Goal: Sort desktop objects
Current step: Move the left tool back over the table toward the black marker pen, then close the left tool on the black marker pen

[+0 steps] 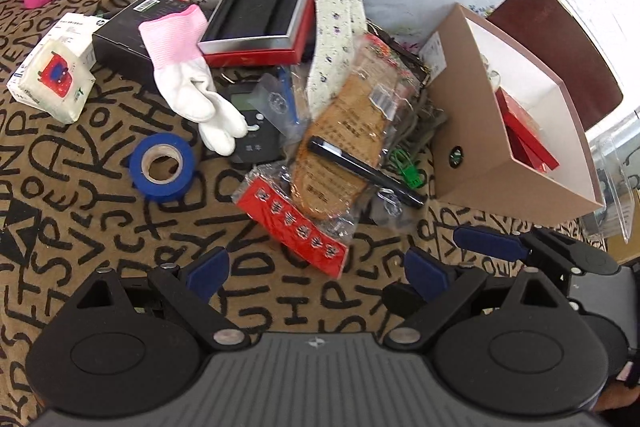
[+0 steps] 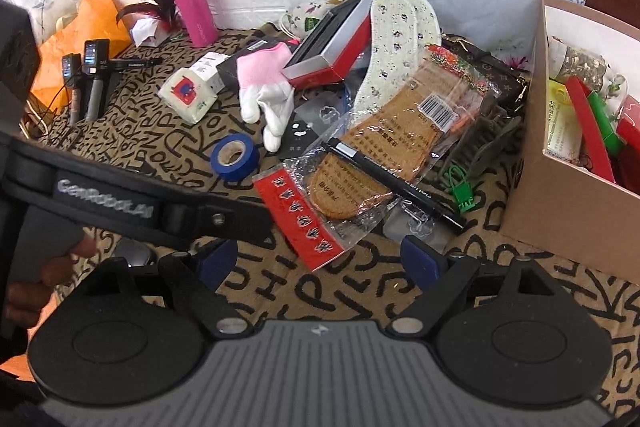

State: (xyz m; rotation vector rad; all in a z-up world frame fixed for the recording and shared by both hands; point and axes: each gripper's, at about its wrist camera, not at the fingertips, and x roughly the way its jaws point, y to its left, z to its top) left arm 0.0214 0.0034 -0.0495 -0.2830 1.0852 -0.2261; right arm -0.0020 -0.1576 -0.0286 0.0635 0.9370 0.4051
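The left gripper [image 1: 316, 271] and right gripper [image 2: 320, 259] are hovering wide apart, empty, over the lettered tablecloth [image 1: 100, 211]. Just ahead, the bagged cork insoles [image 1: 336, 163] are lying under a black marker [image 1: 360, 167]. At ten o'clock the blue tape roll [image 1: 162, 167] is sitting; at two o'clock the cardboard box [image 1: 480, 147] is standing.

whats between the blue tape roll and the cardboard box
The bagged brown insoles with a black pen lying across them, then a small green clip near the cardboard box; the blue tape roll sits left. Both views show it.
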